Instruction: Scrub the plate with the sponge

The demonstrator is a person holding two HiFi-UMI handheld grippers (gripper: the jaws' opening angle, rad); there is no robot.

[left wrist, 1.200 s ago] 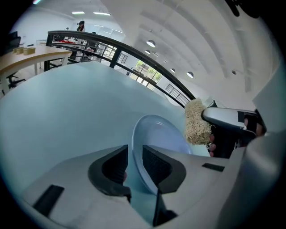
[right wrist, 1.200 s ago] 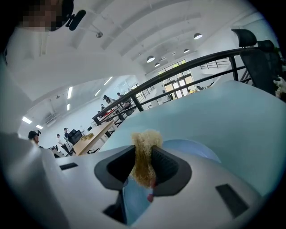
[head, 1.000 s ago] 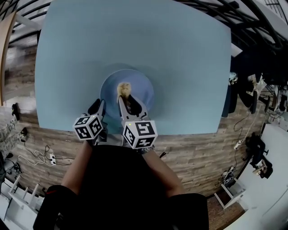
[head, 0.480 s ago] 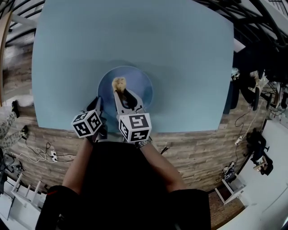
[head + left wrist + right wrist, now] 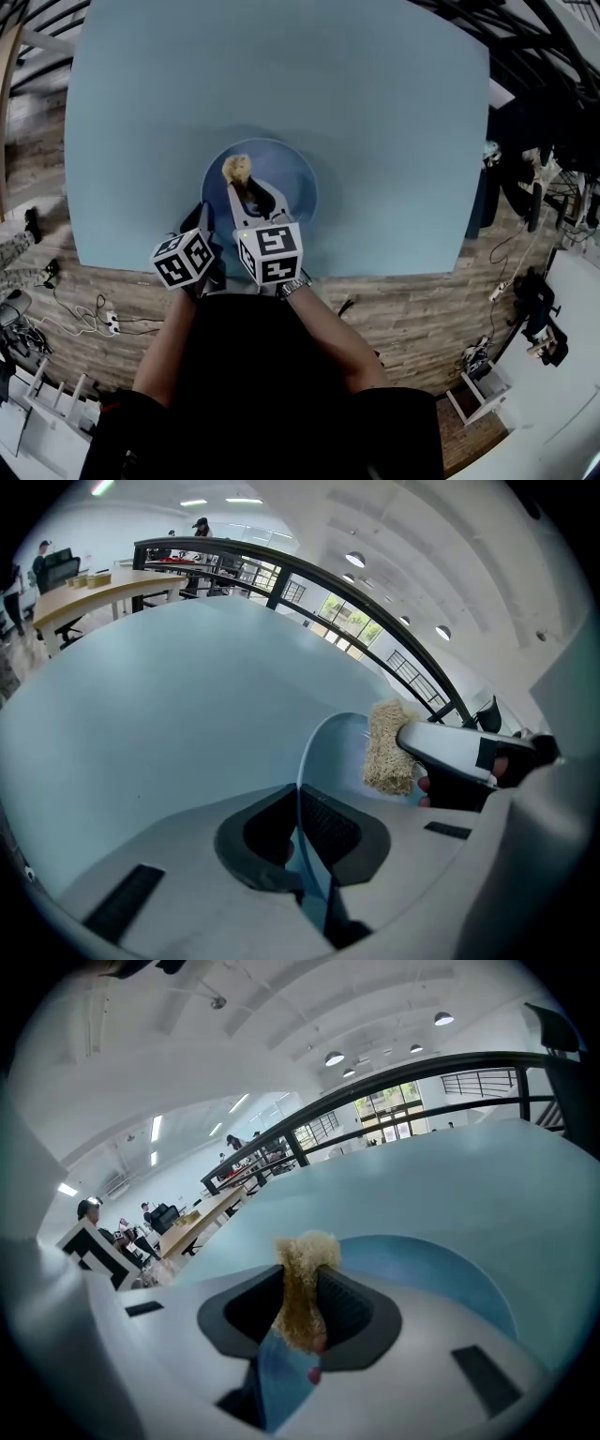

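Left gripper [image 5: 208, 219] is clamping the round blue plate [image 5: 289, 184] by its rim near the light-blue table [image 5: 375, 103] front edge. Right gripper [image 5: 246, 193] is pressing its clamped tan fibrous sponge [image 5: 236, 169] onto the plate.

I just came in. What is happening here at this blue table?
A person works with two hand-held grippers. The left gripper is shut on the near rim of the blue plate, which is on the light blue table. The right gripper is shut on the tan sponge and holds it against the left part of the plate's inside. Scrubbing seems to be under way.
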